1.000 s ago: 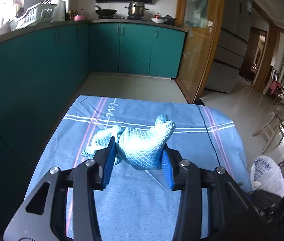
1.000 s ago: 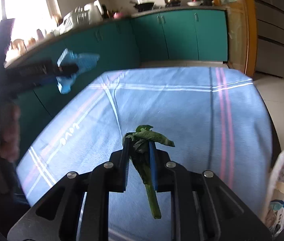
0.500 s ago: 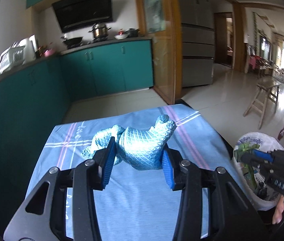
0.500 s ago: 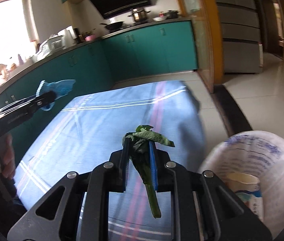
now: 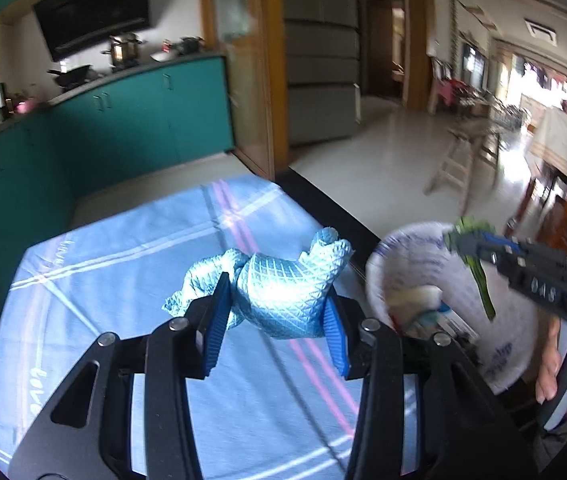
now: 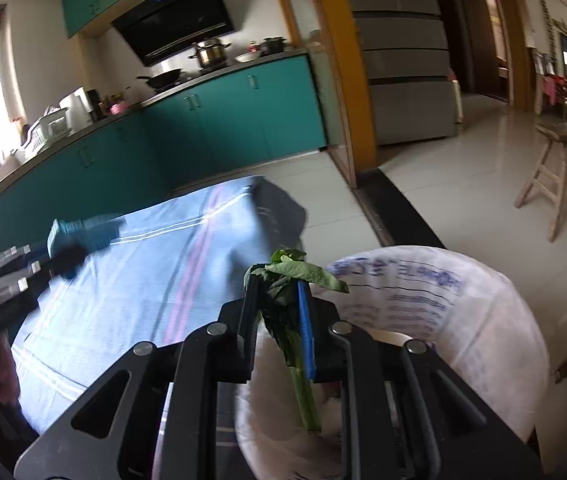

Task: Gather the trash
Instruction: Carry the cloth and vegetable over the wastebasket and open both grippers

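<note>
right gripper (image 6: 279, 300) clenched on leafy green stalk (image 6: 289, 322), above open white bag (image 6: 483, 320) | left gripper (image 5: 275, 312) clamping blue cloth (image 5: 283, 288) over desk (image 5: 103, 280) | center stalk over bag mouth, then release

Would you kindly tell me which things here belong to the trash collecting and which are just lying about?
Part of the job: leafy vegetable scrap in the right gripper; white trash bag; crumpled blue cloth in the left gripper.

Just about: striped blue tablecloth; steel pot; wok; wooden stool.
</note>
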`<state>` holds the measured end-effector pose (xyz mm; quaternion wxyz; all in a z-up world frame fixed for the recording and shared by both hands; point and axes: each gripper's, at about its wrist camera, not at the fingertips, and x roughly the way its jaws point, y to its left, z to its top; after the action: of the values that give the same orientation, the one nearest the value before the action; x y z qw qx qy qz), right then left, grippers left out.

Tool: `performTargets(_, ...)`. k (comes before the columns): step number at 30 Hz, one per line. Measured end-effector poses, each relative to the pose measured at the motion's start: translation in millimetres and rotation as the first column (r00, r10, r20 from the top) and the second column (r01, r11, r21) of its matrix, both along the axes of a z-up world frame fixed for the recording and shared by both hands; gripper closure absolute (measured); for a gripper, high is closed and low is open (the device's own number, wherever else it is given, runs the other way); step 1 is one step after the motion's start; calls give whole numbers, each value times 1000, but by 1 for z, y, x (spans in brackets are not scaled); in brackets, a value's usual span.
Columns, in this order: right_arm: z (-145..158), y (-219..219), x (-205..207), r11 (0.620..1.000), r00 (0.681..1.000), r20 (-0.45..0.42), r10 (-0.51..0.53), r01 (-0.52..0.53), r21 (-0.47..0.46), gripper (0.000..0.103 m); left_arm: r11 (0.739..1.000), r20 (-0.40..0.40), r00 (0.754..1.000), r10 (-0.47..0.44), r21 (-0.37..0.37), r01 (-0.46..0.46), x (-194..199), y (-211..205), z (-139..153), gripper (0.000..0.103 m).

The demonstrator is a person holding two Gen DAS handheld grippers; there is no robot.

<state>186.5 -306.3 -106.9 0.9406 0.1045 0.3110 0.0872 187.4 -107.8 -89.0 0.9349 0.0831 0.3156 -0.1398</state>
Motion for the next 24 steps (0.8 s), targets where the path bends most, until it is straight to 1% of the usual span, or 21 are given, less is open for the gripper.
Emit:
performTargets(3, 0, -15, -3, 999, 999, 1, -33, 33, 15, 84, 999, -4, 999, -33, 14, 33, -2, -18, -5, 59)
performTargets(10, 2, -38, -15, 995, 996, 14, -92, 91, 40, 84, 995, -38, 994, -102, 6, 102, 1, -51, -18, 59)
performTargets(16, 0, -52, -21, 991, 992, 10, -127, 126, 39, 84, 991, -87, 987, -137, -15, 136, 8, -68, -33, 59)
performTargets(24, -1, -64, -27, 987, 988, 5, -153, 153, 56, 84, 987, -141, 977, -162, -33, 159, 21, -77, -50, 59)
